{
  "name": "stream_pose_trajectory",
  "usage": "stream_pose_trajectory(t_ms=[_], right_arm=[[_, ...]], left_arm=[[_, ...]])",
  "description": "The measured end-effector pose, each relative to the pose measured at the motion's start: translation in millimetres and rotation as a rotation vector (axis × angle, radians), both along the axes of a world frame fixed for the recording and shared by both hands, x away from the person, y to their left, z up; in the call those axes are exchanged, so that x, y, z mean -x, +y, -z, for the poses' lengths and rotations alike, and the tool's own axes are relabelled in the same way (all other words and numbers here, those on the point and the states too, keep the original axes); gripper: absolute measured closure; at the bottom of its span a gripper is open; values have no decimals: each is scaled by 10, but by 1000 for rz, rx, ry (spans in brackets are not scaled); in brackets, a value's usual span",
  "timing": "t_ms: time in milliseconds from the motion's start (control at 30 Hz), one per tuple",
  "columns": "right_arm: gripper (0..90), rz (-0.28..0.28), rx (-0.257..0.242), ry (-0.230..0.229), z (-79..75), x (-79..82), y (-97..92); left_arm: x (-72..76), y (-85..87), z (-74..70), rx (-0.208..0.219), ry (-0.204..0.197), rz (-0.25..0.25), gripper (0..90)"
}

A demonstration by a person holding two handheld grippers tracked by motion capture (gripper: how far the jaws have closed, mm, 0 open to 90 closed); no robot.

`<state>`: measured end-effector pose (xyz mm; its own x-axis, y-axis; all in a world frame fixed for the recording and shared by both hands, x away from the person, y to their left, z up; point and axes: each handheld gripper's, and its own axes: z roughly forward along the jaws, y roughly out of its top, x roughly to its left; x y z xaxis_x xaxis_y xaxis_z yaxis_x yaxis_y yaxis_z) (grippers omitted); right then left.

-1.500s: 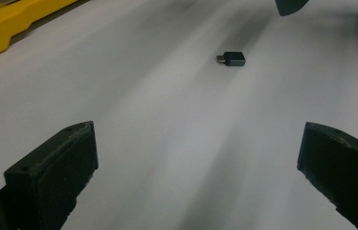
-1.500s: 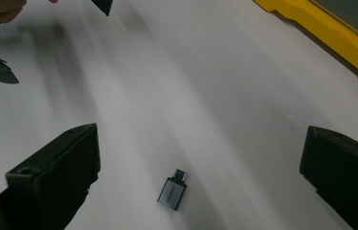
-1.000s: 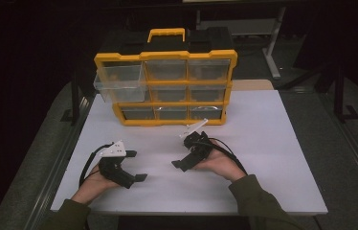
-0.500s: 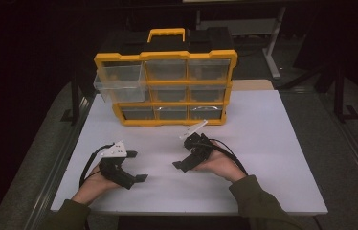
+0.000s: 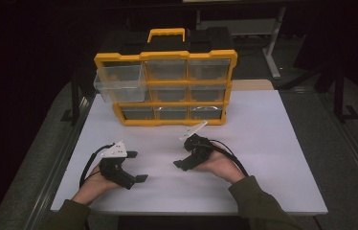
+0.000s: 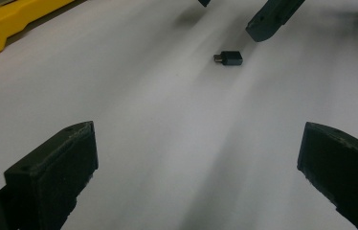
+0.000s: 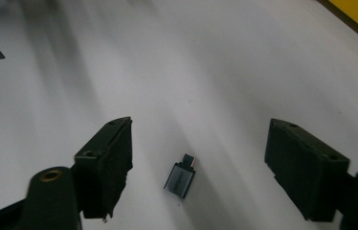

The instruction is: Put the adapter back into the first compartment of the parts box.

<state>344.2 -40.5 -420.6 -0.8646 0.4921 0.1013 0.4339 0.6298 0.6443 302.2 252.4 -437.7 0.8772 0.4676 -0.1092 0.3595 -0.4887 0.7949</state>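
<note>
A small grey USB adapter (image 7: 182, 177) lies flat on the white table top (image 5: 273, 143). My right gripper (image 7: 201, 139) points down at it, open. Its jaws have just been closing, with the adapter between them and neither pad touching it. In the high view the right gripper (image 5: 182, 154) sits just right of the table's middle. My left gripper (image 5: 138, 166) rests on the table to its left, open and empty. In the left gripper view the wide jaws of the left gripper (image 6: 198, 143) face the adapter (image 6: 229, 58), which lies farther off, under the right gripper's fingertips (image 6: 273, 19).
A yellow drawer organizer (image 5: 165, 55) with clear drawers stands at the back of the table. Its top-left drawer (image 5: 119, 84) is pulled out. Dark floor and table legs surround the white board.
Both hands stay where they were. The right gripper's jaws look slightly closer together than before.
</note>
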Motion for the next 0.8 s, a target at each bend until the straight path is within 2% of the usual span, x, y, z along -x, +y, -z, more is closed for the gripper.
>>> stream_pose_trajectory(t_ms=[200, 800], right_arm=[[319, -17, 9, 4, 13, -3, 2], [480, -21, 41, 37, 78, 1, 34]], left_arm=[[1, 1, -1, 0, 1, 1, 0], [3, 2, 0, -1, 1, -1, 0]])
